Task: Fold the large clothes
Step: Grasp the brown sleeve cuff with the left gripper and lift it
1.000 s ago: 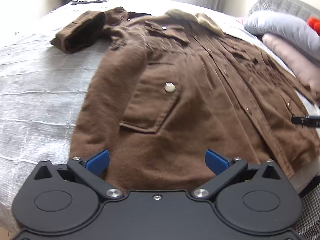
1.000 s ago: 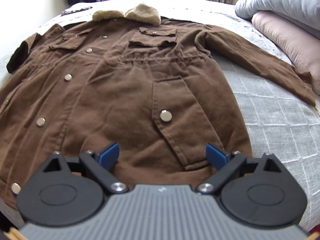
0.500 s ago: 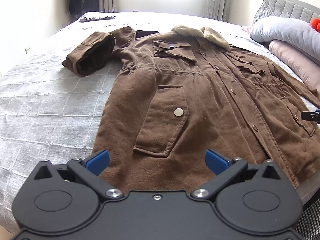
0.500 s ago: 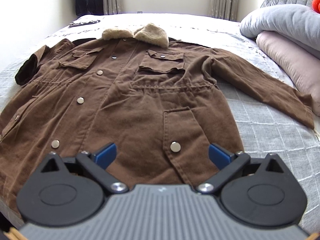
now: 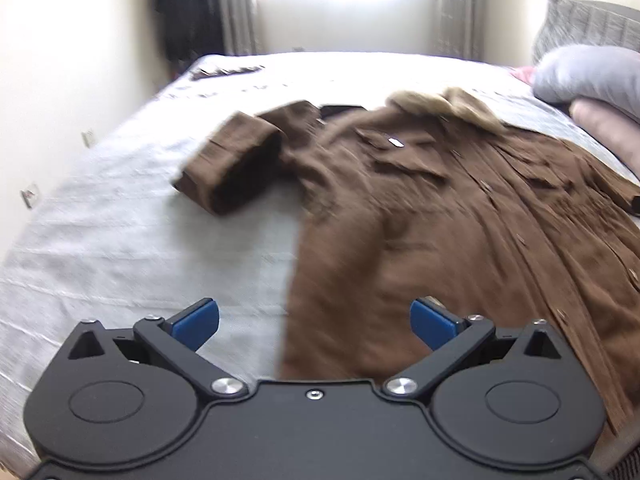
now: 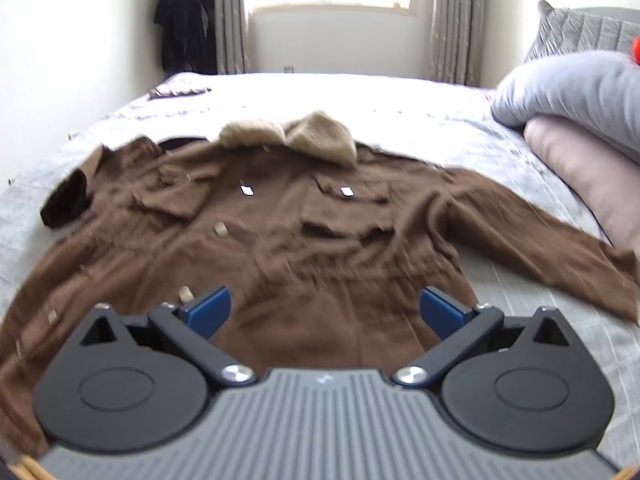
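A large brown coat (image 6: 304, 240) with a tan fleece collar (image 6: 296, 138) lies flat, front up, on the bed. Its right sleeve (image 6: 540, 236) stretches out toward the pillows. Its left sleeve (image 5: 236, 164) is doubled back near the shoulder. My left gripper (image 5: 315, 322) hovers open above the coat's left edge near the hem, nothing between its blue pads. Over the coat's lower middle my right gripper (image 6: 325, 312) stands open and empty.
The grey quilted bedspread (image 5: 120, 240) surrounds the coat. Stacked grey and pink pillows (image 6: 576, 120) sit at the right. A small dark item (image 6: 178, 91) lies at the bed's far left corner. Dark clothes hang by the curtain (image 6: 184, 20).
Both grippers have risen and tilted up, so the coat sits farther away and more of the room shows. The right jaws have widened a little. The coat has not moved.
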